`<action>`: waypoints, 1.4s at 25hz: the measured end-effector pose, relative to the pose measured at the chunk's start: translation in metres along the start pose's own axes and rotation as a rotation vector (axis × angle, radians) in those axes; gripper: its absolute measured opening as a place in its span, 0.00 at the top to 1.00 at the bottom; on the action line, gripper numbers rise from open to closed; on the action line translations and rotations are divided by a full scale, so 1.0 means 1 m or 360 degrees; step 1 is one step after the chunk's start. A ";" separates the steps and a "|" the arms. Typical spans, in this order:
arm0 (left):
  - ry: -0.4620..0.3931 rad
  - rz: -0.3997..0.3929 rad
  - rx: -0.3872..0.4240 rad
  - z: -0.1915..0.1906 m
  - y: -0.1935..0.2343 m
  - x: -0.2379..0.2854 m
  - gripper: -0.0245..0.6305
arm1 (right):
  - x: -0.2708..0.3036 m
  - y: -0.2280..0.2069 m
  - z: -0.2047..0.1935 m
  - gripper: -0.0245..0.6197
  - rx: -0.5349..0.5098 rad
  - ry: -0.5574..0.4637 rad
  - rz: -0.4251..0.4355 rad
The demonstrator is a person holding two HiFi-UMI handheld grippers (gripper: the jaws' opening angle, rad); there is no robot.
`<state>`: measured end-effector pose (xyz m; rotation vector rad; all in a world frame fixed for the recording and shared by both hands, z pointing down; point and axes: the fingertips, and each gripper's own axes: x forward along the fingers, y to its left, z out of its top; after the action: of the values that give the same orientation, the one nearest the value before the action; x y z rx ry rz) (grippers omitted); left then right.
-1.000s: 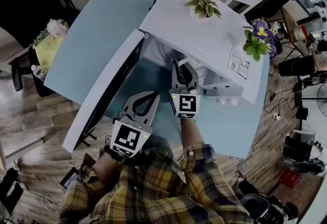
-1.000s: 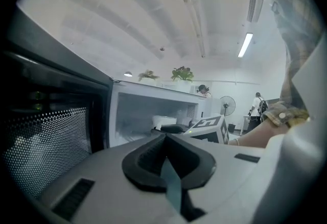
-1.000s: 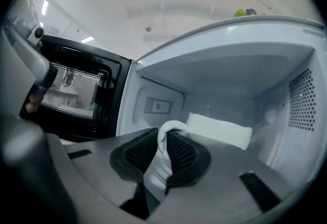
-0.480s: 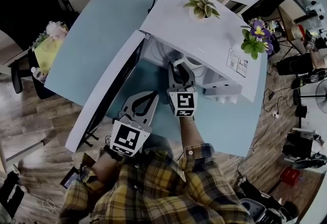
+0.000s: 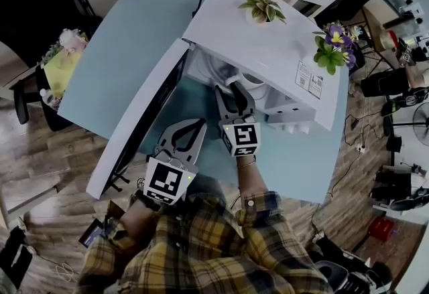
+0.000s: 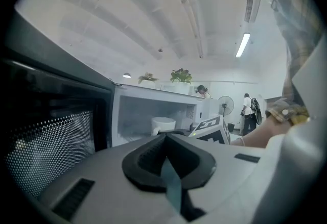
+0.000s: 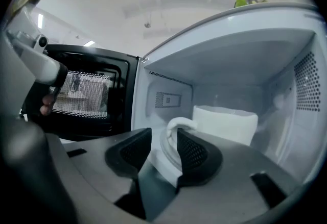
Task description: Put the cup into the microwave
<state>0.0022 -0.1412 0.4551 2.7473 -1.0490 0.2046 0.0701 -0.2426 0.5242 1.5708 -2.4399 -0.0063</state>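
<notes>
A white cup [image 7: 225, 123] stands inside the open white microwave [image 5: 268, 38], and its rim [image 5: 251, 80] shows just under the oven's top edge. My right gripper [image 7: 162, 141] reaches into the oven mouth [image 5: 228, 90]. Its jaws are opening, with the cup's handle [image 7: 177, 128] between the pads and a gap on the left side. My left gripper [image 5: 194, 126] hangs lower, in front of the oven beside the door, with its jaws shut on nothing [image 6: 166, 139]. From there the cup [image 6: 162, 125] shows in the cavity.
The microwave door [image 5: 134, 132] hangs open to the left, close to my left gripper. Two potted plants [image 5: 265, 8] [image 5: 333, 48] sit on top of the oven. The oven stands on a teal table [image 5: 120, 51]. Chairs and gear crowd the floor at the right.
My right gripper's jaws have spread apart around the cup's handle, letting go of it. The left gripper has stayed where it was.
</notes>
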 end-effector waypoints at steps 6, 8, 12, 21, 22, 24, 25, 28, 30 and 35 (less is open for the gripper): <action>-0.0011 0.0014 0.0008 0.003 0.001 0.001 0.97 | -0.010 0.002 0.004 0.74 0.0015 -0.0013 0.0014; -0.0021 0.0020 0.0012 0.006 0.001 0.001 0.97 | -0.016 0.001 0.005 0.73 0.0052 -0.0003 0.0006; -0.0049 0.0037 0.0020 0.014 0.001 0.001 0.97 | -0.030 -0.002 0.016 0.73 0.0074 -0.0049 -0.0004; -0.0120 0.0099 0.0032 0.043 -0.002 -0.003 0.97 | -0.076 -0.013 0.058 0.73 0.0155 -0.0169 0.0043; -0.0128 0.0104 0.0031 0.047 -0.002 -0.004 0.97 | -0.082 -0.014 0.064 0.73 0.0172 -0.0179 0.0049; -0.0144 0.0112 0.0030 0.056 -0.003 -0.005 0.97 | -0.095 -0.015 0.076 0.73 0.0202 -0.0198 0.0074; -0.0153 0.0116 0.0030 0.060 -0.005 -0.005 0.97 | -0.102 -0.015 0.082 0.73 0.0209 -0.0205 0.0093; -0.0185 0.0127 0.0046 0.072 -0.008 -0.005 0.97 | -0.123 -0.016 0.098 0.73 0.0209 -0.0223 0.0148; -0.0203 0.0126 0.0056 0.079 -0.013 -0.006 0.97 | -0.137 -0.019 0.106 0.74 0.0231 -0.0233 0.0167; -0.0237 0.0087 0.0099 0.100 -0.027 -0.003 0.97 | -0.167 -0.035 0.125 0.74 0.0241 -0.0265 0.0133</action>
<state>0.0241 -0.1422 0.3539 2.8281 -1.1747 0.0413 0.1419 -0.1227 0.3656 1.5858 -2.6904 0.0664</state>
